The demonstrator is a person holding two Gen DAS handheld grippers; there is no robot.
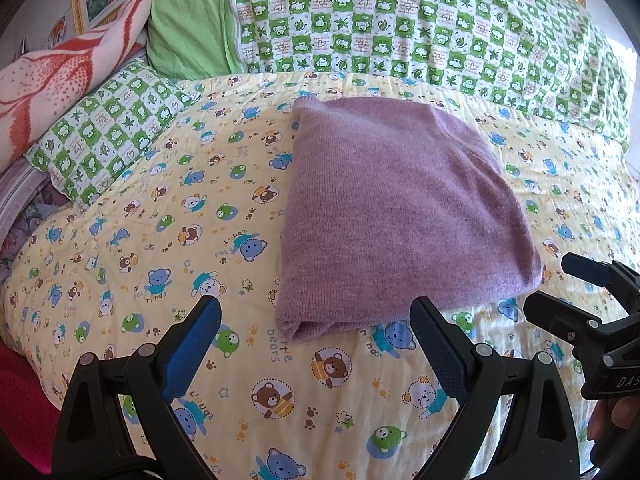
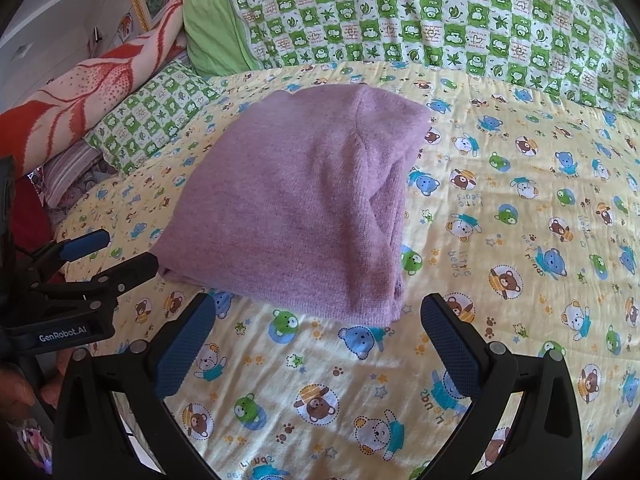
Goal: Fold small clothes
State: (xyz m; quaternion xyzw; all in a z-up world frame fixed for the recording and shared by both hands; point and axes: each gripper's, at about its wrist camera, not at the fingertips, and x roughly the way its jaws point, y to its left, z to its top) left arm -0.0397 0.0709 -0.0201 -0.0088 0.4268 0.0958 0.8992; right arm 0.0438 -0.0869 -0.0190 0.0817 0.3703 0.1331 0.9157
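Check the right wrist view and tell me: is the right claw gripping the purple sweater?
No, the right claw is open and empty, short of the folded purple sweater lying on the bedspread.

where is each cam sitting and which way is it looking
Left wrist: rides the left gripper, faces across the bear-print sheet at the folded purple sweater; own open fingers, right gripper at right edge.
Right wrist: rides the right gripper, same heading; left gripper at left.
Shared: sweater, sheet, green checked quilt.
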